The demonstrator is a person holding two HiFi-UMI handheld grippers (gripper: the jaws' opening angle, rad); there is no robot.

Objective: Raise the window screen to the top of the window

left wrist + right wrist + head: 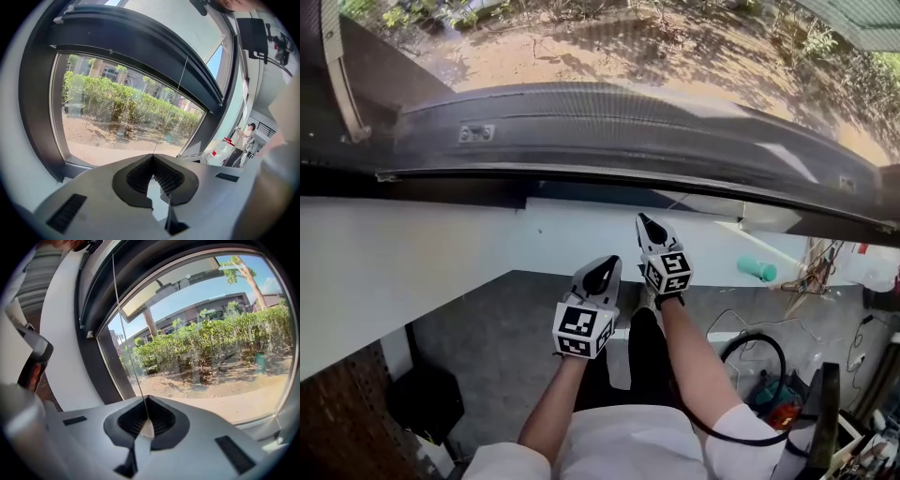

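Window screen (140, 44) sits rolled high, its dark bar across the top of the window above clear glass. A thin pull cord (125, 333) runs down into my right gripper (146, 400), jaws pinched on it. My left gripper (153, 158) is pressed together at the tips, just beside it.

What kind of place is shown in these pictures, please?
Probably a ground-floor workroom, seen from inside at a large window. Outside are a hedge and bare earth. Inside, a black hose lies on the grey floor.
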